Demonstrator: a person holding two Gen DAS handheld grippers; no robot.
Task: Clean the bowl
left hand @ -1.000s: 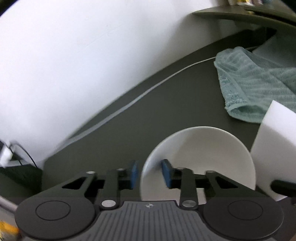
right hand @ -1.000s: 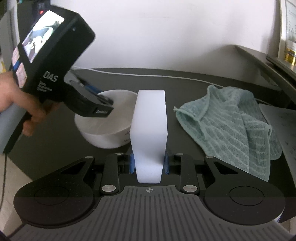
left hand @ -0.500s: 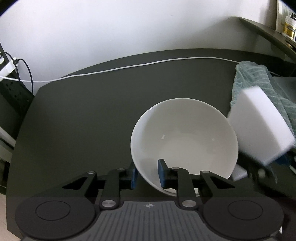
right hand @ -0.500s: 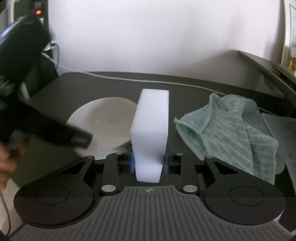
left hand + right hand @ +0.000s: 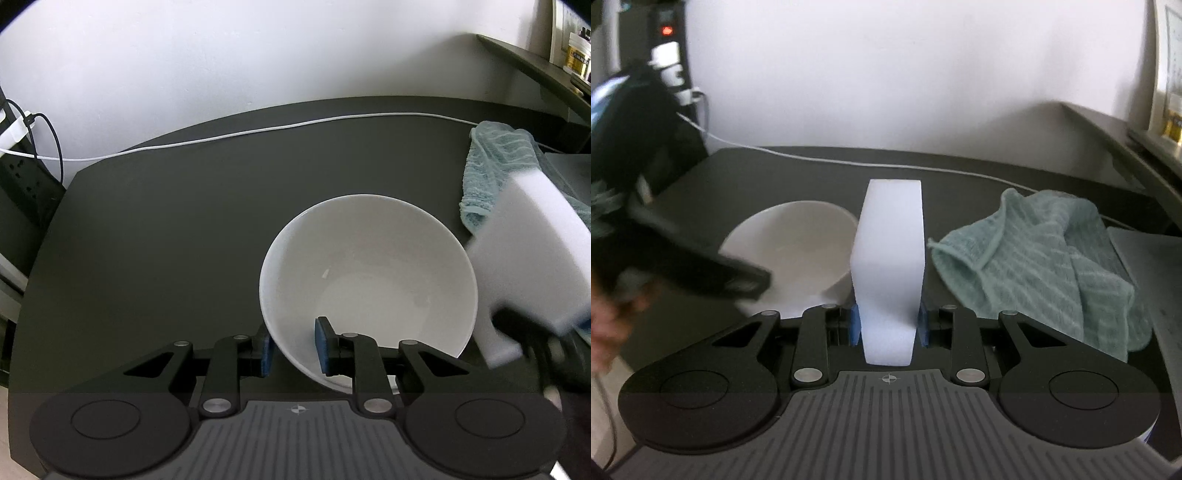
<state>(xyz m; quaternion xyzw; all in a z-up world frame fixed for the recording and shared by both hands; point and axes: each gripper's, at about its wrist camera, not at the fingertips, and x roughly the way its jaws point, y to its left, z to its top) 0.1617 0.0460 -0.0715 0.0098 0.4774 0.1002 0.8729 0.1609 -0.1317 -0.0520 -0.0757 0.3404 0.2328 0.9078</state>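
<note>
A white bowl (image 5: 369, 273) is on the dark table (image 5: 166, 240), tipped with its opening toward the sponge. My left gripper (image 5: 294, 349) is shut on the bowl's near rim, one blue pad outside the wall and one inside. The white sponge block (image 5: 888, 258) stands upright in my right gripper (image 5: 888, 328), which is shut on it. In the right wrist view the bowl (image 5: 798, 243) lies just left of the sponge, and the left gripper's body (image 5: 683, 258) is a dark blur. In the left wrist view the sponge (image 5: 532, 258) hangs at the bowl's right rim.
A crumpled teal towel (image 5: 1045, 258) lies right of the sponge. A white cable (image 5: 258, 133) runs along the table's far edge by the wall. A power strip (image 5: 14, 177) is off the left edge, and a shelf (image 5: 535, 62) is at the far right. A hand (image 5: 605, 325) holds the left gripper.
The left gripper swung level and closed on the bowl's rim, tipping the bowl. The sponge has come up beside the bowl's right rim.
</note>
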